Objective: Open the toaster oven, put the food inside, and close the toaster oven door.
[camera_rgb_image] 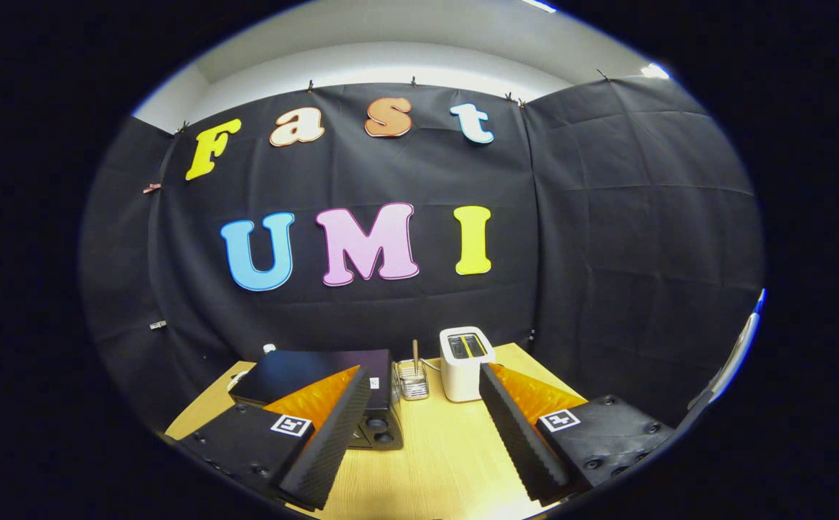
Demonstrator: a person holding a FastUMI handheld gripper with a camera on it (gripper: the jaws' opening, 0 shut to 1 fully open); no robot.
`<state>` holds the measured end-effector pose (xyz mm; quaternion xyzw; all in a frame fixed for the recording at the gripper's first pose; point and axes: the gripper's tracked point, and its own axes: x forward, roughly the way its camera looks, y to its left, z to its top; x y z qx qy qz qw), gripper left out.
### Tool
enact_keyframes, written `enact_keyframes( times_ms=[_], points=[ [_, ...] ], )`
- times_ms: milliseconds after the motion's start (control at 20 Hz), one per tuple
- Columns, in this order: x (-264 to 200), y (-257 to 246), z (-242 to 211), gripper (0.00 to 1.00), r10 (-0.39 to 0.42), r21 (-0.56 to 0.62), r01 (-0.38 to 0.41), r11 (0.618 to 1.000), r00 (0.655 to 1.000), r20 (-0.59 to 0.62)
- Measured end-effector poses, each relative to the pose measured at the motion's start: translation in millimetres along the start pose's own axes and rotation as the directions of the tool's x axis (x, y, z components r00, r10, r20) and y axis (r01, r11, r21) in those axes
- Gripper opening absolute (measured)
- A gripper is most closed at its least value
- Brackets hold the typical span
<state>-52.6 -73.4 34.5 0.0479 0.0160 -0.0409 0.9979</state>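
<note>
Nearest to me, the gripper (423,440) hangs above the table with its two fingers spread wide apart and nothing between them. Their inner faces are ribbed, like a soft foam, which I think should give good friction. Under them is the wooden table (441,462), pale, smooth, with fine grain.

Just beyond the left finger, partly hidden by it, stands the toaster oven (311,372), a black box with a flat glossy top and two round knobs on its front. I cannot see the door or its handle from here. I judge the body is rigid metal and heavy enough to stay in place, but the door likely has glass, so I would take the handle gently and pull evenly.

Between the fingers, further back, is a small wire holder (413,380) with a stick in it, and beside it a white toaster (466,362), smooth and rounded. I cannot make out the food.
</note>
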Motion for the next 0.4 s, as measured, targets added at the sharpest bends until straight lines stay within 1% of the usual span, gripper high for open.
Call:
enact_keyframes(
  times_ms=[400],
  points=[
    [7.5,29.5,-4.7,0.98,0.062,-0.032,-0.062,0.998,0.998,0.005]
  ],
)
